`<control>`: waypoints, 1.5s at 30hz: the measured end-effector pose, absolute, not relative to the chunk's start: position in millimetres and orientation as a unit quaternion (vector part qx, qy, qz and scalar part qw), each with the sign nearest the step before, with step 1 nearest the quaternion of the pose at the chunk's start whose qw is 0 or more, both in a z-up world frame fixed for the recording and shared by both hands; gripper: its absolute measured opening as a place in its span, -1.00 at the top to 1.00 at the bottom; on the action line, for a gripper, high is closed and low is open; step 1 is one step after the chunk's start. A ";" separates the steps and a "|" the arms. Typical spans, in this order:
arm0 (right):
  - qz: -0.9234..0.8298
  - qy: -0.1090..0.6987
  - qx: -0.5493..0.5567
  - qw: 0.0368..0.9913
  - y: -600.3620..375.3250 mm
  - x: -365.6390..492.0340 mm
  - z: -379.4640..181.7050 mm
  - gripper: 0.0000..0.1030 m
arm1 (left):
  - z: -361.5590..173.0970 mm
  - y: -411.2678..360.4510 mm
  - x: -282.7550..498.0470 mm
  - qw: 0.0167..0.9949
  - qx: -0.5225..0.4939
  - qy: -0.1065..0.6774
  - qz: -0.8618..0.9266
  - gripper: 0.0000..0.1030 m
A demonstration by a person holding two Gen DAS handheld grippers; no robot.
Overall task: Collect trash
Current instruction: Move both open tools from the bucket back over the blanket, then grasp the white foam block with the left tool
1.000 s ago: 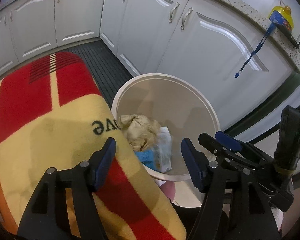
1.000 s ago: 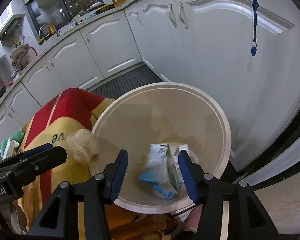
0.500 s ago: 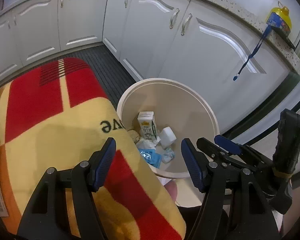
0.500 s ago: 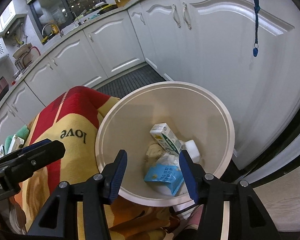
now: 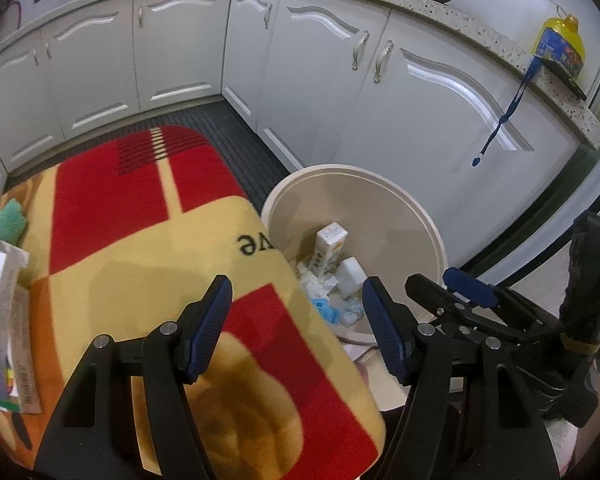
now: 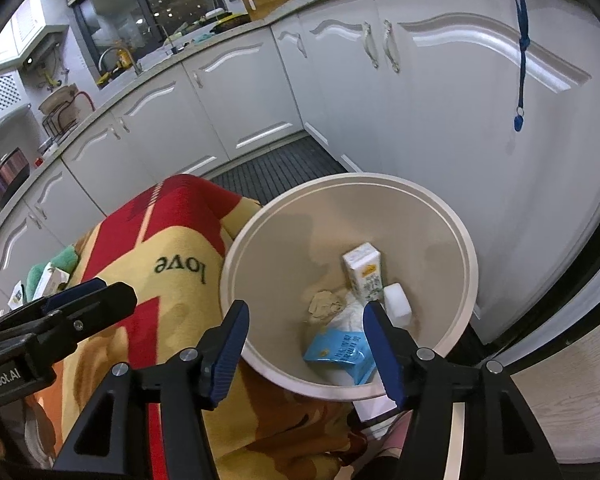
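Looks like a drop-off step: both grippers hang empty over the bin (image 6: 470,268), left gripper (image 5: 296,326) wide with nothing in it, right gripper (image 6: 304,354) with its jaws opening on nothing, and the trash, a carton (image 6: 363,270), a blue pack (image 6: 338,350) and wads, sits at the bottom. Next move, I'd guess, is heading back to the blanket (image 5: 148,248) for the leftover boxes (image 5: 0,320) at its far-left edge. Readable writing: "love" on the blanket, a partial "Robot.AI" on the left gripper; carton print too small.

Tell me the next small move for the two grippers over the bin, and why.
Probably swing back toward the leftover items at the blanket's far end. Both grippers are empty: the left gripper open, the right gripper opening with nothing between its jaws. The round bin already holds the milk carton and blue packet, while a box remains outside.
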State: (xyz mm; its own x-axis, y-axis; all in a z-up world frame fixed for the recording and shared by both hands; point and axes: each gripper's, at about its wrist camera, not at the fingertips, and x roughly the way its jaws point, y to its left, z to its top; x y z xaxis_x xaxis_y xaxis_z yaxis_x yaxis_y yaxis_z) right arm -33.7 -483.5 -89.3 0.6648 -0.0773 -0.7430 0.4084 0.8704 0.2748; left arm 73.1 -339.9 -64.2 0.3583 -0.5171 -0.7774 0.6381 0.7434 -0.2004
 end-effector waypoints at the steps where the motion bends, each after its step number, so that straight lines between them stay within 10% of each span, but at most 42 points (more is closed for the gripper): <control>1: -0.135 0.385 0.214 0.888 -481.2 -33.9 -87.4 -0.11 | -62.7 -336.1 72.5 0.823 0.068 0.442 -0.349 -0.29; 45: 0.000 0.367 0.139 0.920 -322.5 -8.3 -37.0 -0.32 | -27.8 -123.0 46.3 0.874 0.016 0.413 -0.256 -0.29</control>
